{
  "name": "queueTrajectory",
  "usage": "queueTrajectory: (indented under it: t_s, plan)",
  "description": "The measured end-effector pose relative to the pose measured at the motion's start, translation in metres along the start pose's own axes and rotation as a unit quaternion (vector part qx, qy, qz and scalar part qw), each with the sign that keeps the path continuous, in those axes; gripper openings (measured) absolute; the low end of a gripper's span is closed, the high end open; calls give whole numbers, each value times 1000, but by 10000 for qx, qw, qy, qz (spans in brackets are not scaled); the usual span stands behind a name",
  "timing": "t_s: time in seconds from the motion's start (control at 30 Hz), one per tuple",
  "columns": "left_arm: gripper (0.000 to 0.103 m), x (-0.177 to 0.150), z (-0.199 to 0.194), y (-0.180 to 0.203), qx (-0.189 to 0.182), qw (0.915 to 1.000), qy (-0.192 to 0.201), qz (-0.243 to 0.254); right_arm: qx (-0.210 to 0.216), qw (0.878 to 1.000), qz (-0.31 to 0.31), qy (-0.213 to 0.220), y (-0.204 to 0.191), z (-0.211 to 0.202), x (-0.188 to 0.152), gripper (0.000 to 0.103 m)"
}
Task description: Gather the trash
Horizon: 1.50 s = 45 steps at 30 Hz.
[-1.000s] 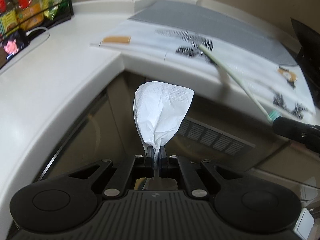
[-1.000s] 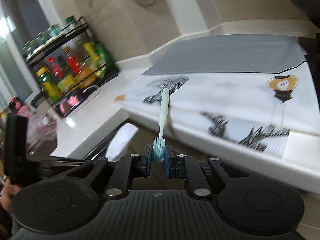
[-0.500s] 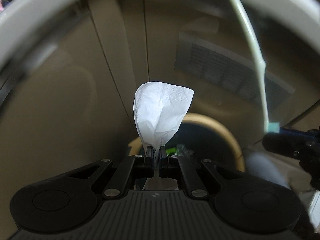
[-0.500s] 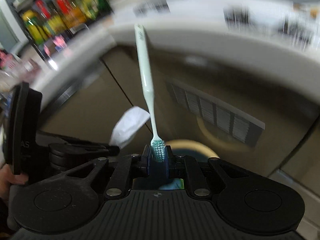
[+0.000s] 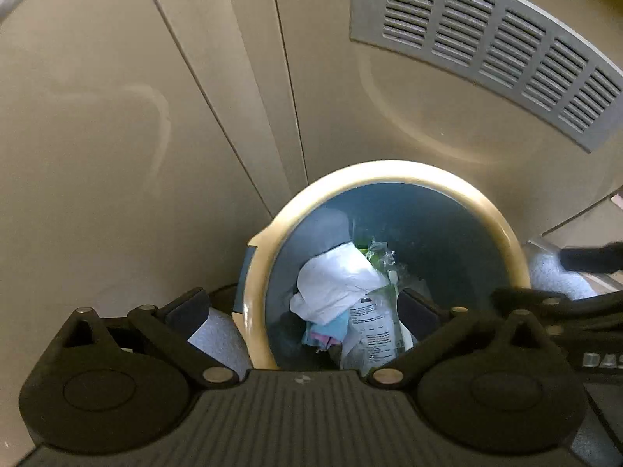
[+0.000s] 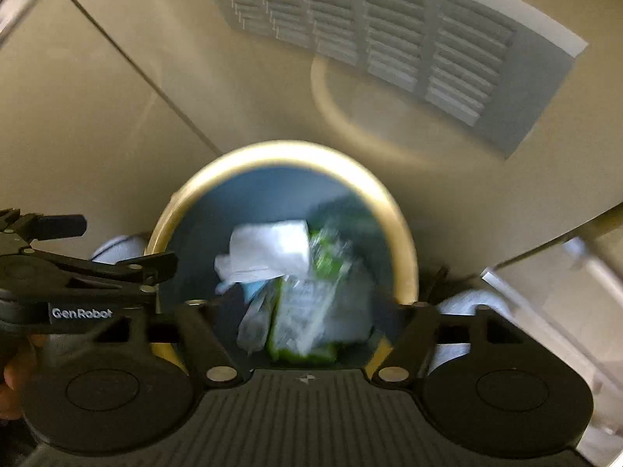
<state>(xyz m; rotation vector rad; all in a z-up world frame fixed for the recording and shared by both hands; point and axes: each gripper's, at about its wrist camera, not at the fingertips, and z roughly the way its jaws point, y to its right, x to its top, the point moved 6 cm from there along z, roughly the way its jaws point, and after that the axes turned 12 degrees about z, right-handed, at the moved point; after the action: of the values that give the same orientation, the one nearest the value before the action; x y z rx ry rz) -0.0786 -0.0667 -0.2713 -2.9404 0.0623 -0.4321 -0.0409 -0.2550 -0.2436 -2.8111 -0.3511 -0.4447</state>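
Observation:
A round bin with a yellow rim [image 5: 389, 169] [image 6: 280, 151] and a blue inside stands right below both grippers. The white tissue [image 5: 335, 284] [image 6: 268, 253] lies loose in it on top of plastic wrappers [image 5: 373, 334] [image 6: 307, 311]. My left gripper [image 5: 303, 307] hangs over the bin, its jaws opening wide with nothing between them. My right gripper [image 6: 307, 311] is beside it, jaws also opening and empty. I cannot make out the toothbrush among the blurred trash. Each gripper shows at the edge of the other's view: the right gripper [image 5: 545, 299], the left gripper [image 6: 117, 268].
Beige cabinet doors [image 5: 136, 116] rise behind the bin, with a grey vent grille [image 5: 486, 46] [image 6: 389, 31] at the upper right. Pale slippers [image 5: 218, 338] [image 6: 463, 299] flank the bin on the floor. A hand [image 6: 11, 381] holds the left gripper.
Both grippers dropped from the counter level down over the bin. The left let go of the tissue, now lying in the bin; the right let go of the toothbrush. Both jaws opened.

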Motion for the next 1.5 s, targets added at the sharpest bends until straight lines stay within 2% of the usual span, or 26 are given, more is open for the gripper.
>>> queueTrajectory:
  t_s: [0.23, 0.37, 0.5, 0.7, 0.93, 1.27, 1.5]
  plan:
    - [103, 2, -26, -6, -85, 9999, -98, -25, 38, 9996, -59, 265, 0, -55, -2, 91]
    - [103, 5, -46, -7, 11, 10000, 40, 25, -19, 9990, -193, 412, -7, -76, 1, 98]
    - [103, 1, -61, -3, -45, 9999, 109, 37, -82, 9979, -284, 576, -14, -89, -5, 99]
    - [103, -14, -65, 8, -293, 9994, 23, 158, -97, 9982, -275, 527, -18, -88, -18, 100]
    - [103, -22, -66, 12, 57, 9999, 8, 150, -162, 9975, -445, 518, -24, -91, -27, 100]
    - [103, -24, -71, 4, 11, 10000, 37, -70, -187, 9973, -496, 501, -26, -89, -29, 100]
    - [103, -24, -74, 3, 34, 10000, 56, -50, -179, 9976, -470, 481, -25, -86, -29, 100]
